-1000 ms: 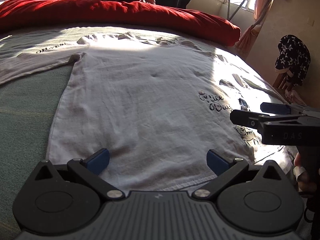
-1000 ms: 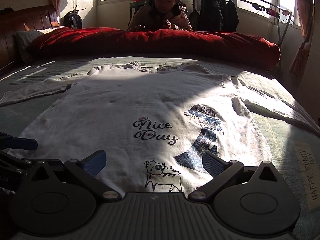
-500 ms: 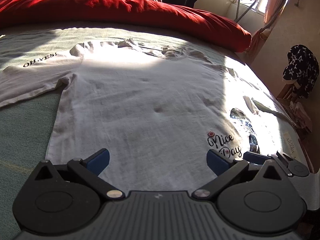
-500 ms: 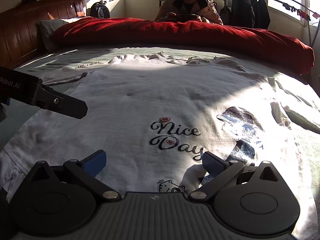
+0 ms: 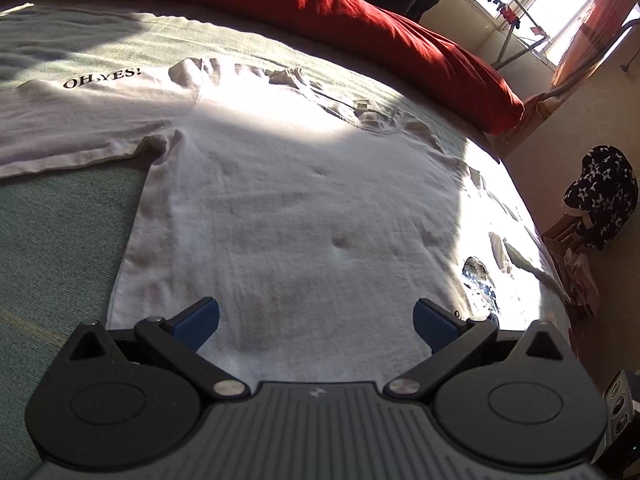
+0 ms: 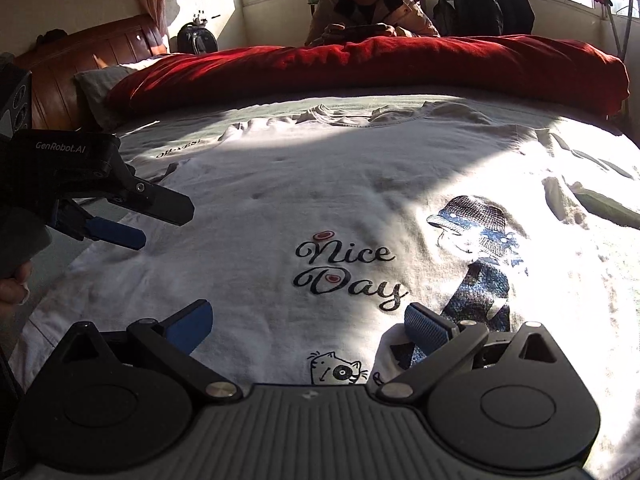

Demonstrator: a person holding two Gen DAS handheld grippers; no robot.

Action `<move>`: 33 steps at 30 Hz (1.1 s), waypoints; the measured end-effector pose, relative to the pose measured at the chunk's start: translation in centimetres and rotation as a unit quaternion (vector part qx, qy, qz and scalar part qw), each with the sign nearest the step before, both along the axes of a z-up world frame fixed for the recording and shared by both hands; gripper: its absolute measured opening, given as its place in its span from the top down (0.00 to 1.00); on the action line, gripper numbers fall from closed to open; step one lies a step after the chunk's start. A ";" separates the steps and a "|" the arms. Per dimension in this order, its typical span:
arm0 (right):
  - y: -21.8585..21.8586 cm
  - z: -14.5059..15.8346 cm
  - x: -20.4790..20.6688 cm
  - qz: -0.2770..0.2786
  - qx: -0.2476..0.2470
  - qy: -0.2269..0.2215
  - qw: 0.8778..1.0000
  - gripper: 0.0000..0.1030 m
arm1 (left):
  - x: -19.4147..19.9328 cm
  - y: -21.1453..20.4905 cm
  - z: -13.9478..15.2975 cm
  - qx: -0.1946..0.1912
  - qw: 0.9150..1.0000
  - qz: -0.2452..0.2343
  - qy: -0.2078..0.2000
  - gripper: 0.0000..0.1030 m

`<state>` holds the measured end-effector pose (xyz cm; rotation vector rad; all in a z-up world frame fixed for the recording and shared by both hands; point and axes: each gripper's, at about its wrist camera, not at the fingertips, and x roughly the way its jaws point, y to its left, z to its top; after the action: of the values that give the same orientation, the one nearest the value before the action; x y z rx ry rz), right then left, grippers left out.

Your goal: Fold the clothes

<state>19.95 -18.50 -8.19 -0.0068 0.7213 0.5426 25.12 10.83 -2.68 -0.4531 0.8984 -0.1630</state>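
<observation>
A white T-shirt (image 5: 300, 200) lies spread flat, front up, on the green bedsheet (image 5: 60, 220). Its left sleeve reads "OH,YES!" and its chest print (image 6: 348, 272) reads "Nice Day" beside a figure and a cat. My left gripper (image 5: 316, 320) hovers open over the shirt's lower left part with nothing between its blue pads. In the right wrist view the left gripper (image 6: 164, 227) shows at the left edge, above the shirt's side. My right gripper (image 6: 308, 326) is open over the lower front of the T-shirt (image 6: 320, 184), near the cat print, holding nothing.
A rolled red quilt (image 6: 360, 64) runs across the far side of the bed. Behind it sits a person (image 6: 368, 8) with a phone. A wooden headboard (image 6: 80, 60) stands far left. A dark star-patterned garment (image 5: 600, 196) hangs beside the bed on the right.
Both grippers moved forward from the hem over the shirt's body, staying open. The right gripper dropped out of the left wrist view. The left gripper rose into the right wrist view.
</observation>
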 end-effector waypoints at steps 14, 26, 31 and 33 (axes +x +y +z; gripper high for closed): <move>0.3 0.3 -0.1 0.000 0.004 0.007 1.000 0.00 | 6.6 19.0 -1.5 -0.010 0.972 0.232 0.022 0.00; 0.8 0.0 -0.1 -0.002 -0.012 -0.002 1.000 0.00 | -0.5 23.8 -1.5 -0.020 0.957 0.290 -0.021 0.00; 1.1 -0.2 -0.1 -0.004 -0.020 -0.008 1.000 0.00 | -3.5 28.6 -3.5 -0.090 0.934 0.346 -0.018 0.00; 1.3 -0.4 -0.2 -0.004 -0.026 -0.013 1.000 0.00 | -4.5 29.5 -4.4 -0.094 0.927 0.362 -0.008 0.01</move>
<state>19.79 -17.18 -8.56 -0.0592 0.7104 0.5141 20.63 40.32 -7.12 -0.9327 0.6513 0.4285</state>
